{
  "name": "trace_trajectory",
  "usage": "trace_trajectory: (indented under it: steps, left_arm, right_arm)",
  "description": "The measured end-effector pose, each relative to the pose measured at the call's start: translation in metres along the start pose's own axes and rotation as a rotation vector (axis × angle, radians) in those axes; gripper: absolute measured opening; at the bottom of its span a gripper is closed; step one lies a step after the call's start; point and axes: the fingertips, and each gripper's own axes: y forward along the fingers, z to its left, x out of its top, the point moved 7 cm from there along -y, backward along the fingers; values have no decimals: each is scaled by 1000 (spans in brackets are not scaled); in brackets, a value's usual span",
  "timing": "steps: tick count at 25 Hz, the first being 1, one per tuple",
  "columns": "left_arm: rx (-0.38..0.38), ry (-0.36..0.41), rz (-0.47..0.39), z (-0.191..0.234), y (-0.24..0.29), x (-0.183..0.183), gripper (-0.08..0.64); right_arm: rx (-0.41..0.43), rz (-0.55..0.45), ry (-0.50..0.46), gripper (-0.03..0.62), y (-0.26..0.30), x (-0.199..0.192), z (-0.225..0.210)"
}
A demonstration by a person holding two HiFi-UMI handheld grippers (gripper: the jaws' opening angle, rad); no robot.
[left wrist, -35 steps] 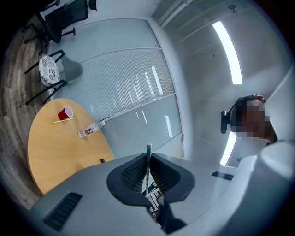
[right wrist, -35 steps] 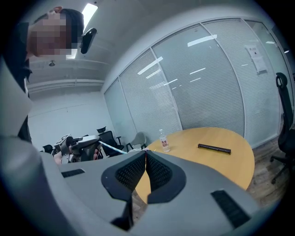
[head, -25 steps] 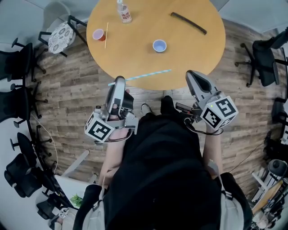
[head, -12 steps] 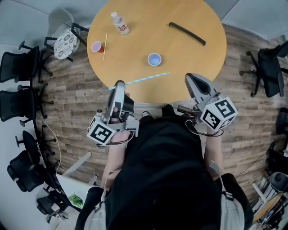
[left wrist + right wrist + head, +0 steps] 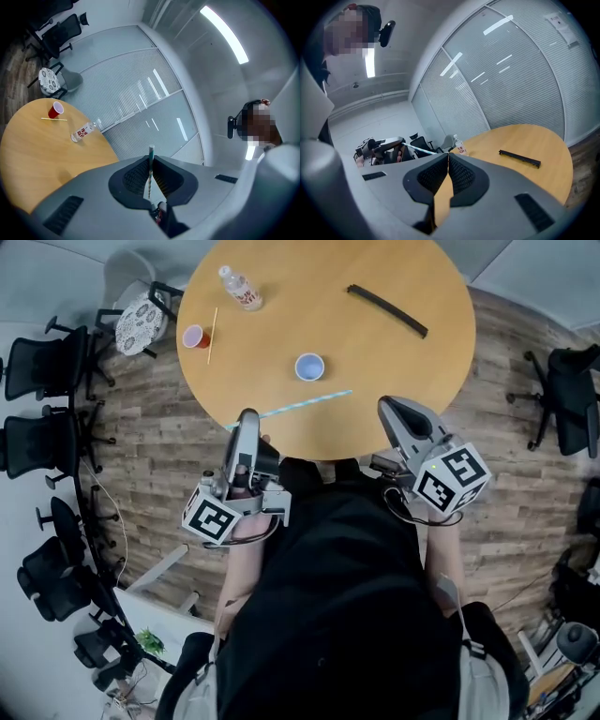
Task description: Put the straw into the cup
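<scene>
**One striped straw clamped in the left jaws, clear of the cup**

**Head view.** The straw [image 5: 300, 405] is thin and straight, pale blue with fine white banding. One end is pinched in the left gripper [image 5: 247, 418]. The rest reaches out to the right over the near rim of the round wooden bench [image 5: 394, 362]; whether it touches the wood cannot be told. The blue cup [image 5: 309, 367] stands upright and open on the bench just beyond the straw, not touching it. The right gripper [image 5: 389, 405] is at the bench's edge, a little to the right of the straw's free end. Farther off are a red cup [image 5: 193, 337], a wooden stick [image 5: 212, 334] beside it, a water bottle [image 5: 239, 287] on its side and a black strip [image 5: 387, 310]. The marker cube [image 5: 209, 518] on each gripper bears black-and-white squares and no letters.

**Left gripper view.** The jaws are closed on the straw [image 5: 149, 171], which sits between the pads and pokes past the tips, its teal-and-white banding plain. The water bottle [image 5: 83, 132] carries a white label with red print, too small to read.

**Right gripper view.** The jaws are together with nothing between them. Past them the left gripper holds the straw [image 5: 419, 149]. The water bottle [image 5: 459, 146] shows red characters on its label, unreadable.
</scene>
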Motion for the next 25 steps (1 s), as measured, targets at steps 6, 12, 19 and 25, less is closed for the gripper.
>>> trace_trajectory:
  steps: [6,12,19,25]
  left_arm:
    - [22,63,0,0,4,8,32]
    - [50,86,4,17,9,21,32]
    - [100,200,50,36,20,25,32]
    - [130,226,24,58,30,25,32]
  right_arm:
    - [49,18,8,17,16,3,7]
    - [51,41,17,17,32,5,12]
    - [46,54,13,17,37,6,14]
    - [11,61,12,18,31,6,5]
